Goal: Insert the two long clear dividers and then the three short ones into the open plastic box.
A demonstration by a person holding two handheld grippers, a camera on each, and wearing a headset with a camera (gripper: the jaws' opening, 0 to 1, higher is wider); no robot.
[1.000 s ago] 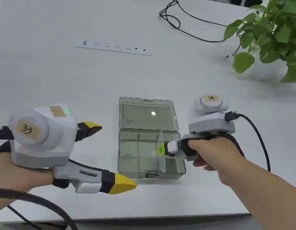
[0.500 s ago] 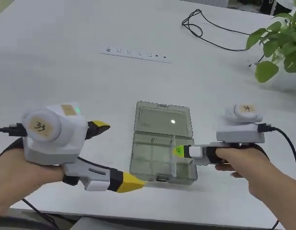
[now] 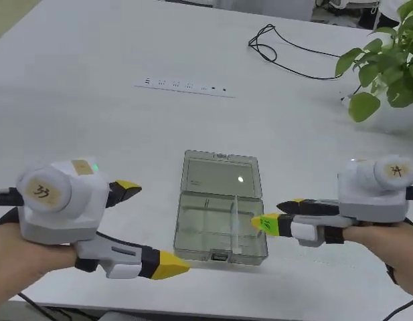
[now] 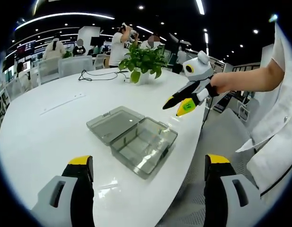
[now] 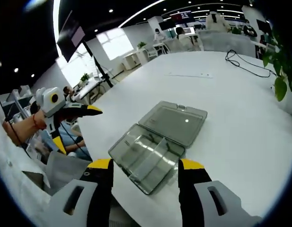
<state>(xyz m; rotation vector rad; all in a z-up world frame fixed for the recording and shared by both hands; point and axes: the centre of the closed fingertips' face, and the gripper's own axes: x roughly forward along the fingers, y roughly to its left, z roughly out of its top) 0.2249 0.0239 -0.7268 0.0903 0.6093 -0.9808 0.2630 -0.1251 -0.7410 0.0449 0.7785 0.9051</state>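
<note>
- Box (image 3: 193, 231) sits open on the table (image 3: 92, 120), between the two sets of fingers. Its lid (image 3: 221, 175) is laid flat on the far side of the base.
- Clear dividers (image 3: 234, 226) stand in the base. One runs front to back on the side nearer the right fingers, and another seems to cross it. Their count is hard to tell.
- On the left gripper (image 3: 151, 227) the fingers are spread wide with nothing between them. The box lies ahead of their tips, apart from them.
- On the right gripper (image 3: 281, 212) the fingers are parted less widely and are also empty. The lower yellow tip is at the box's right edge; I cannot tell if it touches.
- In the right gripper view the base lies just ahead of the fingers, in line with the gap between them.
- A power strip (image 3: 186, 87), a cable (image 3: 286, 50) and a plant (image 3: 387, 73) lie well beyond all the fingertips.
</note>
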